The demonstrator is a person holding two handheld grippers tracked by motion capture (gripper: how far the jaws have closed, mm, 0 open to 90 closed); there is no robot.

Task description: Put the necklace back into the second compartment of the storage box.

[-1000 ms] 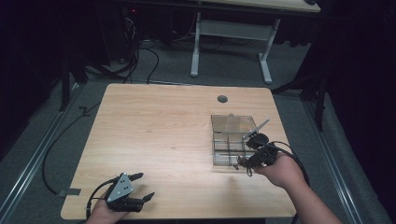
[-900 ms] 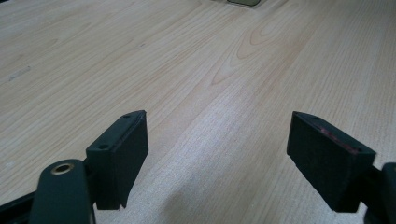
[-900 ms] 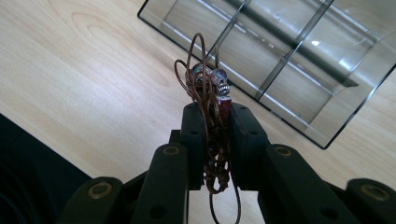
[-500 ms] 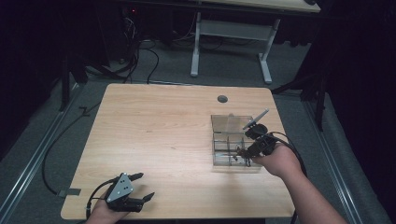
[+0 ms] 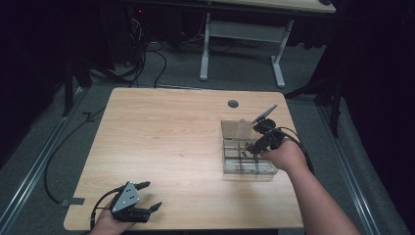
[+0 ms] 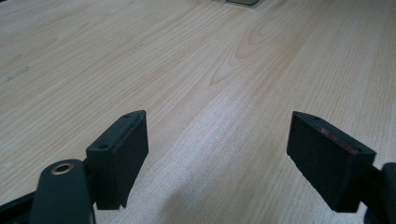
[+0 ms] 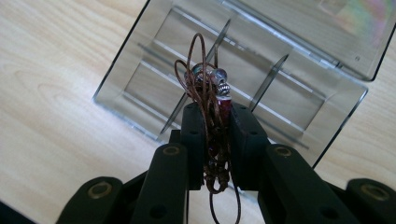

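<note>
**Right claw clamped on beaded cord over clear box; left claw open at near-left worktop edge**

Right claw (image 7: 217, 121): jaws closed tight on a bundle of brown cord (image 7: 212, 140) with metal and red beads (image 7: 219, 86) at the top. Cord loops stick up past the jaw tips, loose ends hang down between the linkage arms. In the high view the right claw (image 5: 254, 147) sits above the clear compartment box (image 5: 235, 164), near its right side, with the right hand (image 5: 284, 154) behind it.

Box: transparent, lid (image 7: 327, 28) hinged open and standing up on the far side. Thin dividers (image 7: 268, 79) split it into several cells. Cannot tell from the frames which cell the cord is over, or whether it touches the box floor. The box sits on the right half of the worktop (image 5: 166, 142), its right wall near the right edge, bare wood in front of it.

Left claw (image 5: 149, 196): jaws spread wide, holding nothing, low over bare wood at the near-left corner, close to the front edge. Left hand (image 5: 110, 223) is at the edge itself. In the left gripper view the pads (image 6: 123, 149) frame only wood grain.

Open room: whole left and centre of the worktop is free between the two claws. A dark round grommet (image 5: 233, 104) sits near the far edge.
</note>
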